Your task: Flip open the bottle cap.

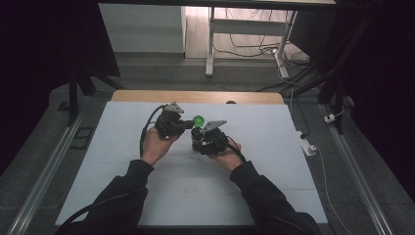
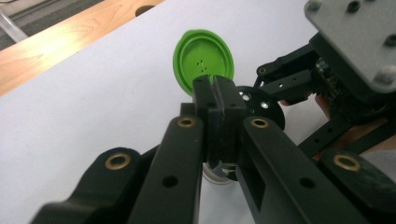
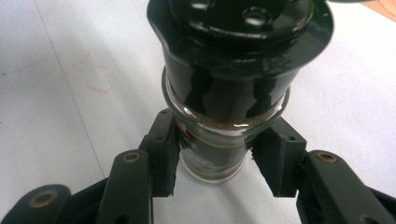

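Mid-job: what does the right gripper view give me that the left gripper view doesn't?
Right gripper view: the jar, its glass showing a brownish fill line, with the right gripper jaws flanking it; contact is unclear. Left gripper view: the open green lid with small holes in it, and the left gripper closed at its lower edge. Both: the black cap and the white table.

- Your jar (image 3: 219, 140) is clear glass, glossy and smooth, under a shiny black plastic collar (image 3: 233, 42).
- Its flip lid (image 2: 203, 58) is green plastic, smooth with a soft sheen.
- Your left tongs (image 2: 218, 100) and right tongs (image 3: 219, 163) look like matt black plastic with brass-coloured metal rivets.
- Your counter (image 1: 122, 161) has a matt white top and a pale wood edge.
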